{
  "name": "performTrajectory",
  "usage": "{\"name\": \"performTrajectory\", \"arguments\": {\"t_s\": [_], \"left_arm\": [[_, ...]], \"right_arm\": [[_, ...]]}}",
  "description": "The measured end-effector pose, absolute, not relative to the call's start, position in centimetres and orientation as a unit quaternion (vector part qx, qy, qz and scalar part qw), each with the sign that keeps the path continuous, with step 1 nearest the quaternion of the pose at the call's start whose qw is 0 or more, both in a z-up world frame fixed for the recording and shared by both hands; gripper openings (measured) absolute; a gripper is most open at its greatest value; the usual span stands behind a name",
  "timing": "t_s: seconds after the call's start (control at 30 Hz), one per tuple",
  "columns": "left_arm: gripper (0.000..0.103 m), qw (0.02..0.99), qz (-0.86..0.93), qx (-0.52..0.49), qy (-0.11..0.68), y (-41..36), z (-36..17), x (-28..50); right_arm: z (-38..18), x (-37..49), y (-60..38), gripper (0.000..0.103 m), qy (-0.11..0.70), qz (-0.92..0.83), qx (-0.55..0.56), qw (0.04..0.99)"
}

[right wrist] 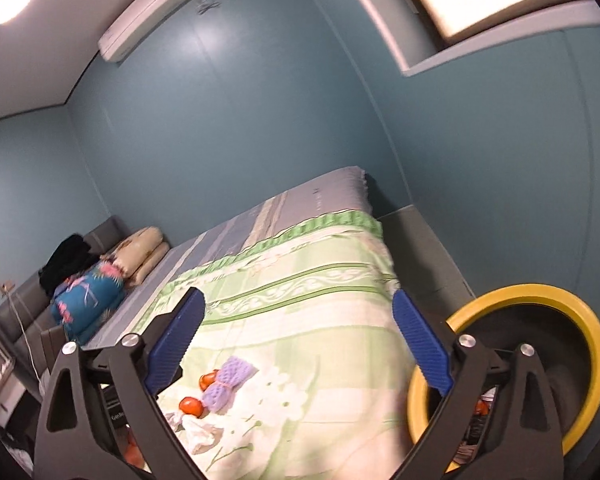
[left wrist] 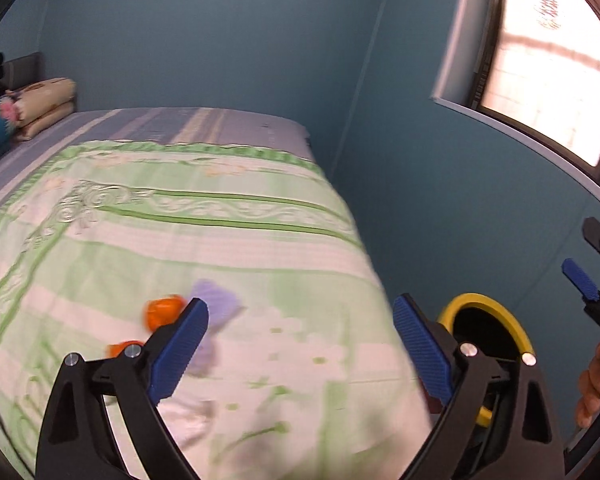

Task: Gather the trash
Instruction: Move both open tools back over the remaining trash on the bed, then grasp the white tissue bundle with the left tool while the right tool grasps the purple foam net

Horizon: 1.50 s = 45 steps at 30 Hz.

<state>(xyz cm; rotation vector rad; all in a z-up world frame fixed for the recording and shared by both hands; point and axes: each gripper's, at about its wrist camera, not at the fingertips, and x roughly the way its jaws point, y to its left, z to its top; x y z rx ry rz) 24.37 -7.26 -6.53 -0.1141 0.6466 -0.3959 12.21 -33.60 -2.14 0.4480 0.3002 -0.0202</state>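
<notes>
On the green floral blanket (right wrist: 320, 280) lie two orange pieces (right wrist: 191, 406), a purple knitted bundle (right wrist: 228, 382) and crumpled white tissue (right wrist: 198, 432). In the left wrist view they are blurred: orange pieces (left wrist: 162, 314), purple bundle (left wrist: 216, 304), tissue (left wrist: 192, 412). A yellow-rimmed bin (right wrist: 592, 340) with trash inside stands by the bed's right side, and its rim (left wrist: 512, 320) shows behind my left finger. My left gripper (left wrist: 300, 320) is open and empty above the blanket. My right gripper (right wrist: 298, 312) is open and empty, between the litter and the bin.
Folded cream bedding (right wrist: 140, 252), a blue floral pillow (right wrist: 88, 300) and black clothing (right wrist: 66, 260) sit at the bed's head. Blue walls close in behind and right, with a window (left wrist: 552, 72). A hand (left wrist: 592, 380) shows at the right edge.
</notes>
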Motion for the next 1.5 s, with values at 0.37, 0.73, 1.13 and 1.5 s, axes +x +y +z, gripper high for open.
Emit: {"name": "performTrajectory", "arguments": {"t_s": [0.37,0.73,1.13,1.5], "left_arm": [[0.091,0.934,-0.112,-0.068,0.331,2.6,-8.5,24.2],[0.091,0.927,-0.102,-0.061,0.355,7.8,-11.7,24.2],[0.091,0.913,-0.152,-0.039,0.377,8.6,-16.0,25.5],[0.091,0.901,-0.175,-0.009,0.397,7.9,-18.1,27.4]], "right_arm": [[-2.5,17.1,-25.4,0.095,0.195,0.039,0.169,0.965],[-6.3,22.6,-18.5,0.095,0.296,0.087,0.119,0.944],[-12.1,29.1,-14.0,0.093,0.386,0.085,0.068,0.916],[-16.3,33.5,-11.4,0.079,0.458,0.091,0.053,0.883]]}}
